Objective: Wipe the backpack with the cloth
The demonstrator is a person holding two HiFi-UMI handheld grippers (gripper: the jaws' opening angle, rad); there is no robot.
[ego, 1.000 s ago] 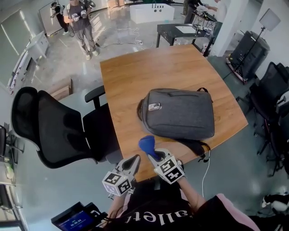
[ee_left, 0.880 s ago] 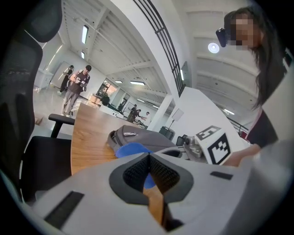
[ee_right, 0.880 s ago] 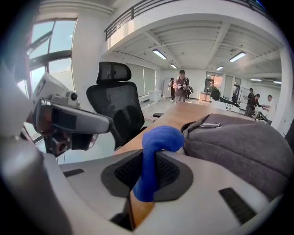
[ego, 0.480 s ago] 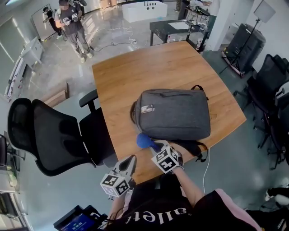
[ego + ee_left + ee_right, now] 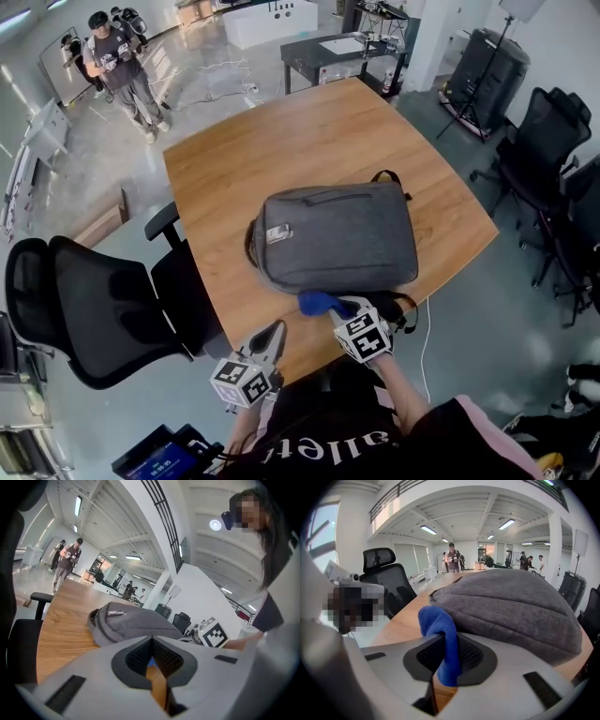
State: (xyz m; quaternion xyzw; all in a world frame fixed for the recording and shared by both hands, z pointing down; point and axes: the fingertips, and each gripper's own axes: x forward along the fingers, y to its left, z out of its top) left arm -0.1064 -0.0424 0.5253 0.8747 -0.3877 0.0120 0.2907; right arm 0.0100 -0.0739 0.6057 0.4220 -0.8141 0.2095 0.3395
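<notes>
Head view: the grey backpack (image 5: 337, 239) lies flat on the wooden bench (image 5: 281, 141). The right hand-held gripper (image 5: 330, 307) pinches a blue cloth (image 5: 315, 302) at the backpack's near edge. The left hand-held gripper (image 5: 274, 336), jaws pressed together and empty, hangs by the bench's front edge.

On the table (image 5: 281, 131), toward its near edge: the backpack (image 5: 337, 234), lying flat. At the backpack's near side, close against it: the cloth (image 5: 317, 302), held between the jaws of the right gripper (image 5: 336, 309). Left of that, over the table's near edge and apart from the backpack: the left gripper (image 5: 272, 336). Left of the table: an office chair (image 5: 94, 309). Behind the table: a second desk (image 5: 328, 56). Far behind at left: a standing person (image 5: 122, 61). Right of the table: more chairs (image 5: 539, 150).
</notes>
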